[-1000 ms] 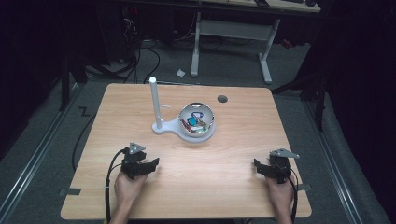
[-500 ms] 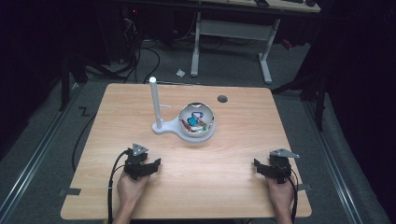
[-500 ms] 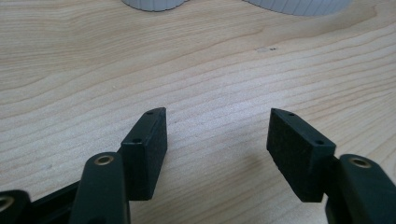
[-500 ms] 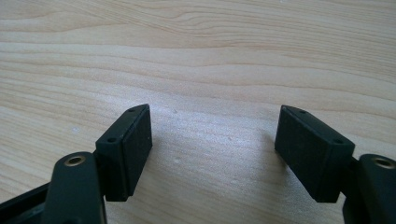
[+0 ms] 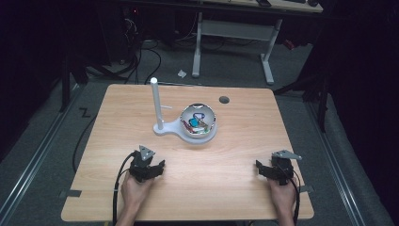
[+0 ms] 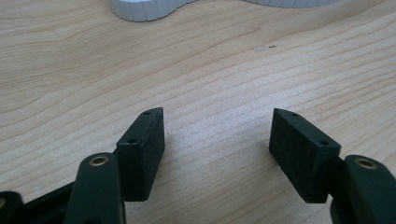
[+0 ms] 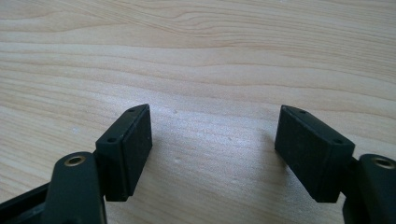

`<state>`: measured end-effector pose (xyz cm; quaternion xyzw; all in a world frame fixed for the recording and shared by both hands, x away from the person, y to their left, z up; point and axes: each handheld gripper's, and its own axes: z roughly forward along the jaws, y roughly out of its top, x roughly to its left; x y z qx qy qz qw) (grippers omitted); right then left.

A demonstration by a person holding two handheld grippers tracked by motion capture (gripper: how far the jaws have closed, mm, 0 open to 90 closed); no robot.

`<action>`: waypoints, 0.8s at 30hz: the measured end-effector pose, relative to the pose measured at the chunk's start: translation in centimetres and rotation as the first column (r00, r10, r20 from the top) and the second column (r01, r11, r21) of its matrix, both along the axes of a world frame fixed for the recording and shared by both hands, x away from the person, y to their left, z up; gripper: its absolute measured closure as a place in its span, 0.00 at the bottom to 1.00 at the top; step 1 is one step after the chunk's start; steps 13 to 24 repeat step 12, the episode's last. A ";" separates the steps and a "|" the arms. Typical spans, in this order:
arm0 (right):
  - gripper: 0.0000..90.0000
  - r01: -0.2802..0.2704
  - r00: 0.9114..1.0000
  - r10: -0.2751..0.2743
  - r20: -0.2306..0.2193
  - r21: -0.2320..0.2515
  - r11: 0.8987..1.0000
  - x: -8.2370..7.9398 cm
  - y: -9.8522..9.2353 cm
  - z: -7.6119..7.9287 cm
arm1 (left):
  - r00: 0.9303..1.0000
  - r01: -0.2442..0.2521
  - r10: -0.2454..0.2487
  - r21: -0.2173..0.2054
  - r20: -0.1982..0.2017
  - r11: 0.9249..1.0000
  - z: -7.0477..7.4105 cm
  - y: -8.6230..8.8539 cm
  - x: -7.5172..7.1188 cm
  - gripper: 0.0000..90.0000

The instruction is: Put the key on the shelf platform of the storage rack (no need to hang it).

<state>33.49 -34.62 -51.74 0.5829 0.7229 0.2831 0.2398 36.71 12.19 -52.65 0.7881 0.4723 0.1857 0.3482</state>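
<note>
Jaws wide and empty on left gripper (image 5: pixel 151 170) and right gripper (image 5: pixel 273 170), both low in frame on bare table (image 5: pixel 244 141); bowl (image 5: pixel 199 123) of small items with white post (image 5: pixel 156 103) at centre, untouched; nothing apparently begun.

White bowl (image 5: pixel 199 123) on table centre, holding small colourful items, perhaps toys; white post (image 5: pixel 155 102) upright beside.

bare table (image 5: pixel 226 160) ahead; white post (image 5: pixel 156 103) and bowl (image 5: pixel 199 123) mid-table

White bowl (image 5: pixel 199 123) on pale wood-grain table (image 5: pixel 235 155), seemingly.
</note>
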 end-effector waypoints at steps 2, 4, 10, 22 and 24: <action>0.31 0.001 1.000 -0.001 0.000 0.001 1.000 0.0 0.0 0.0 | 1.000 -0.006 0.006 -0.001 -0.002 1.000 0.0 0.0 0.1 0.38; 0.31 0.001 1.000 -0.001 0.000 0.001 1.000 0.0 0.0 0.0 | 1.000 -0.011 0.011 -0.002 -0.002 1.000 0.0 0.0 0.2 0.37; 0.31 0.001 1.000 -0.001 0.000 0.001 1.000 0.0 0.0 0.0 | 1.000 -0.014 0.014 -0.002 -0.007 1.000 0.0 0.0 0.2 0.35; 0.31 0.001 1.000 -0.001 0.000 0.001 1.000 0.0 0.0 0.0 | 1.000 -0.013 0.013 -0.001 -0.007 1.000 0.0 0.0 0.2 0.34; 0.31 0.001 1.000 -0.001 0.000 0.001 1.000 0.0 0.0 0.0 | 1.000 -0.013 0.013 -0.001 -0.007 1.000 0.0 0.0 0.2 0.34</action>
